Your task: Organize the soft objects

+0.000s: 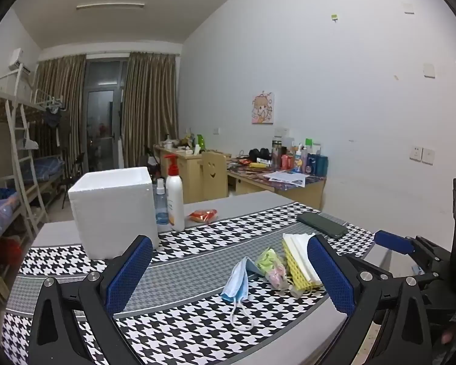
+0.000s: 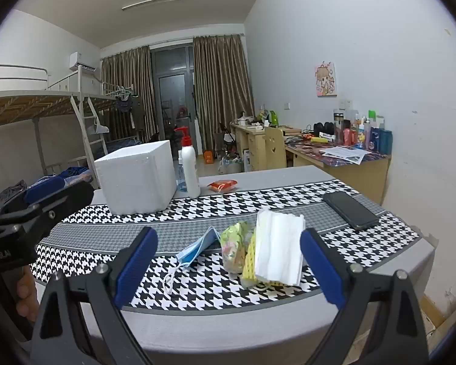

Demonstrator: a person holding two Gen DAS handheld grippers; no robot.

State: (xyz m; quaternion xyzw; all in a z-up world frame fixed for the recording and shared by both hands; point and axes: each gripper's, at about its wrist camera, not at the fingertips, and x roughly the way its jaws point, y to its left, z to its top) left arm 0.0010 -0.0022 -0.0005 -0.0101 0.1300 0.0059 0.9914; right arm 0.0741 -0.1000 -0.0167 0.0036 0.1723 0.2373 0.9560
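Soft objects lie in a loose row near the front of the worktop (image 2: 234, 328), on its houndstooth cloth (image 2: 197, 210): a blue face mask (image 2: 197, 248) at the left, a crumpled green and pink packet (image 2: 235, 248) just beside it, and a stack of white tissues (image 2: 279, 246) resting on a yellow sponge cloth (image 2: 250, 257) at the right. The packet may be a wrapped wipe or a small bag; the view does not settle it. Behind them, well apart, stands a white foam box (image 2: 136, 178), with a white pump bottle (image 2: 190, 168) just beside it and a small clear spray bottle (image 1: 160, 202) between the two. A dark phone (image 2: 351, 210) lies toward the right edge. The left tool (image 1: 228, 273) hovers with its jaws spread wide and nothing between the pads. The right tool (image 2: 228, 263) is likewise fully spread and empty, short of the tissues.
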